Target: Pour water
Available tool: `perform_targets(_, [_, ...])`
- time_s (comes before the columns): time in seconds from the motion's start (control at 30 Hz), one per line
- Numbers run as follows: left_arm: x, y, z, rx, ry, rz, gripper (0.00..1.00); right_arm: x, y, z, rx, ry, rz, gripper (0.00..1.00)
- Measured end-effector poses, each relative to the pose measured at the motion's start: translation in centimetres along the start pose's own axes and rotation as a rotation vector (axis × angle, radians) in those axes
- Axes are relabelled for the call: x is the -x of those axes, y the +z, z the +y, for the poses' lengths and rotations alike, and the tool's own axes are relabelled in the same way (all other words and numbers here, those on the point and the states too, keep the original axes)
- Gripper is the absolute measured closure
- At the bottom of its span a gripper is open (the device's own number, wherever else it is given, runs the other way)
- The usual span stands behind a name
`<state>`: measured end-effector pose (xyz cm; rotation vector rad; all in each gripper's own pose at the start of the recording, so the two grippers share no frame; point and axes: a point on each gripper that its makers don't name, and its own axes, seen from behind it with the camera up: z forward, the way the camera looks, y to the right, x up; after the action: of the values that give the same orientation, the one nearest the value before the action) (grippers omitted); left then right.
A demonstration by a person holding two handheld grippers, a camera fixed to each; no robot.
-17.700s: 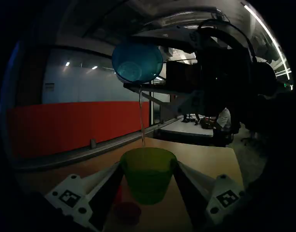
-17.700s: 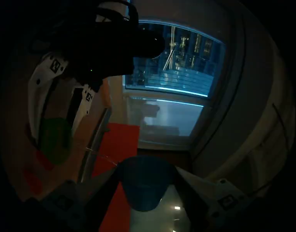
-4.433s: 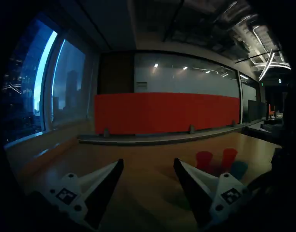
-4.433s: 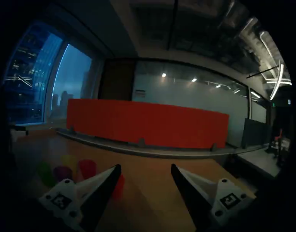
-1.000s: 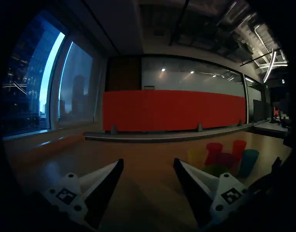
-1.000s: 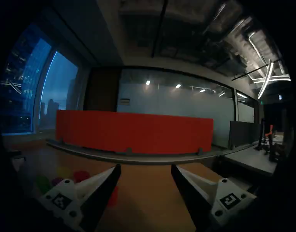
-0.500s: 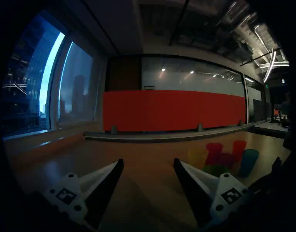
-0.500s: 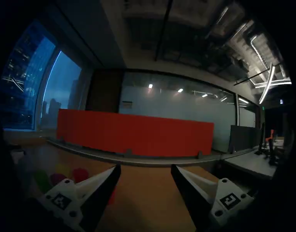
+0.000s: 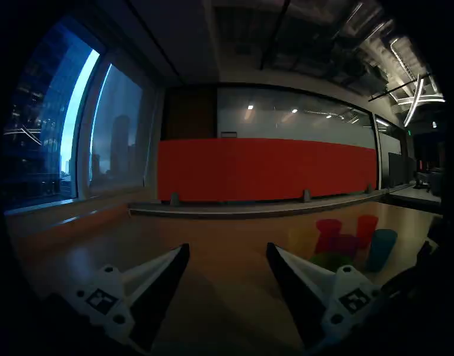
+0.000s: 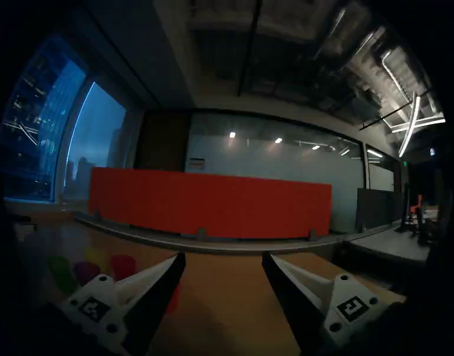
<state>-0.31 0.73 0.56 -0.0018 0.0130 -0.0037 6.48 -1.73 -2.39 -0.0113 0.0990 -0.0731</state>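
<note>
In the left gripper view, a cluster of cups stands on the wooden table (image 9: 227,255) at the right: a blue cup (image 9: 381,249), a red cup (image 9: 366,228), another red cup (image 9: 328,231), a purple cup (image 9: 347,244), a yellow cup (image 9: 301,242) and a green cup (image 9: 332,261) low in front. My left gripper (image 9: 227,261) is open and empty, left of the cups. In the right gripper view, a green cup (image 10: 59,272), a purple cup (image 10: 85,271), a yellow cup (image 10: 98,257) and a red cup (image 10: 123,266) stand at the left. My right gripper (image 10: 224,267) is open, empty.
An orange partition (image 9: 265,169) with a rail below it runs along the table's far edge. Tall windows (image 9: 43,136) are at the left, a glass wall behind. A second desk (image 10: 384,243) stands at the right in the right gripper view. The room is dim.
Long ago I held the green cup while the blue cup poured into it; both grippers are now empty. Over the last second the right gripper view tilted slightly; the left barely moved.
</note>
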Motion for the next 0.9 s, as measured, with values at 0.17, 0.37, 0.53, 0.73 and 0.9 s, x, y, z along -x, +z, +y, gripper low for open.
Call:
perform_targets(0.17, [0.0, 0.0, 0.0, 0.000, 0.000, 0.000, 0.04, 1.3, 0.1, 0.1, 0.002, 0.021, -0.012, 0.00])
perform_targets(0.37, [0.0, 0.0, -0.1, 0.000, 0.000, 0.000, 0.04, 2.3, -0.1, 0.3, -0.003, 0.030, -0.012, 0.00])
perform_targets(0.53, [0.0, 0.0, -0.1, 0.000, 0.000, 0.000, 0.04, 3.2, -0.1, 0.3, -0.011, 0.044, -0.016, 0.00])
perform_targets(0.73, [0.0, 0.0, -0.1, 0.000, 0.000, 0.000, 0.04, 4.5, 0.0, 0.5, -0.014, 0.065, -0.039, 0.00])
perform_targets(0.9, [0.0, -0.1, -0.1, 0.000, 0.000, 0.000, 0.04, 5.1, 0.2, 0.7, -0.011, 0.075, -0.047, 0.00])
